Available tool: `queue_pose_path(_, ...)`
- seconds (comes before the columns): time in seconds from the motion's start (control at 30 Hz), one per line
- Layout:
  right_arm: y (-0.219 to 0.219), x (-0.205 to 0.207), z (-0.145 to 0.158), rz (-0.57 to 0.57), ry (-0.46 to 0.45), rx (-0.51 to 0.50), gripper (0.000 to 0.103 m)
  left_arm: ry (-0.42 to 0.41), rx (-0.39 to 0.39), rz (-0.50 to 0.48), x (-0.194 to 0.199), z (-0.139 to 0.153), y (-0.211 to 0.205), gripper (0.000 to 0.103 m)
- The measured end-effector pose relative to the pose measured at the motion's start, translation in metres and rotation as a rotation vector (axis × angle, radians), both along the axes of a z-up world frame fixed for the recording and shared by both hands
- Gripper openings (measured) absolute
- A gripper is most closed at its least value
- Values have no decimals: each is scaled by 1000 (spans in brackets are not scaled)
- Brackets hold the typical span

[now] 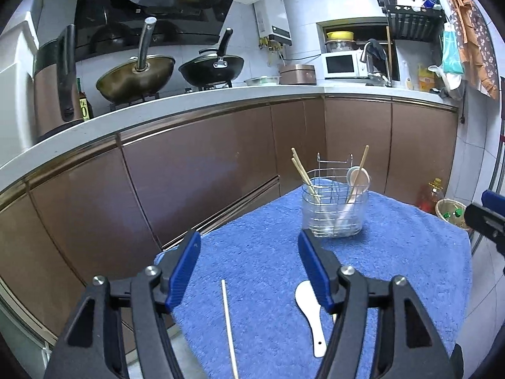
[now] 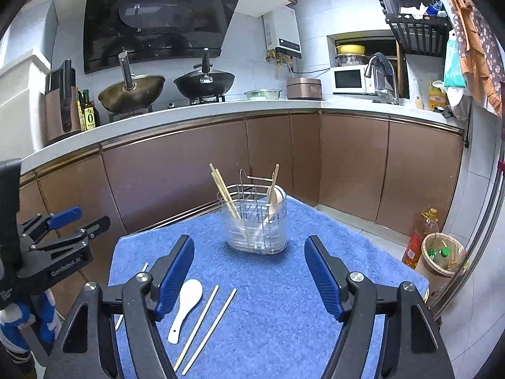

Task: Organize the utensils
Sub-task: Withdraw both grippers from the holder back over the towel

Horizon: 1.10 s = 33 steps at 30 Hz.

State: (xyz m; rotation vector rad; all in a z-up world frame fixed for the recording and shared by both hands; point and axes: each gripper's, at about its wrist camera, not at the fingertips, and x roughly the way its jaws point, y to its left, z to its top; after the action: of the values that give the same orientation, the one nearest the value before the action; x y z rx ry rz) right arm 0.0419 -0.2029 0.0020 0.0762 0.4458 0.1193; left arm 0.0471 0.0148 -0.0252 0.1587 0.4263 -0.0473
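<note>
Utensils, loose, on blue towel (image 2: 284,300): one white rice paddle (image 2: 186,309) and two pale chopsticks (image 2: 208,325) lying side by side near the towel's near edge, between the spread, empty jaws of the right gripper (image 2: 249,271); a further single chopstick (image 1: 228,325) toward the near left corner, between the spread, empty jaws of the left gripper (image 1: 249,268), with the paddle just beside its right finger

Utensil holder (image 2: 257,227): clear container with wire insert, upright, toward the towel's far edge, well apart from both grippers; left compartment holds chopsticks leaning left, right compartment holds a pale spoon (image 2: 274,200) and one chopstick leaning right

Surroundings: brown cabinet fronts under a white counter (image 2: 221,107); two woks (image 2: 132,91) on the stove; microwave (image 2: 348,79) toward the counter's right end; oil bottle (image 2: 419,237) and bin on the floor past the towel's right edge
</note>
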Motion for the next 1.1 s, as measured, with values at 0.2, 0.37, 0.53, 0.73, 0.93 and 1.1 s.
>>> queue_pose_path(0.2,-1,-11,-5,-6,10,20,73,-17,9,13,-14,3,3,64)
queue_pose_path(0.37,-5,-16,-7,-6,12,33,73,-27,31,24,-22,4,-1,64)
queue_pose_path(0.53,-9,-18,-9,-5,10,48,74,-32,46,30,-27,5,-6,64)
queue_pose_path(0.73,-16,-20,-11,-17,12,66,75,-31,66,25,-31,3,-15,64)
queue_pose_path(0.93,-20,-20,-15,-24,18,70,75,-25,85,23,-30,-1,-19,64)
queue_pose_path(1.1,-17,-19,-20,-11,33,66,75,10,65,25,-24,-6,-16,64)
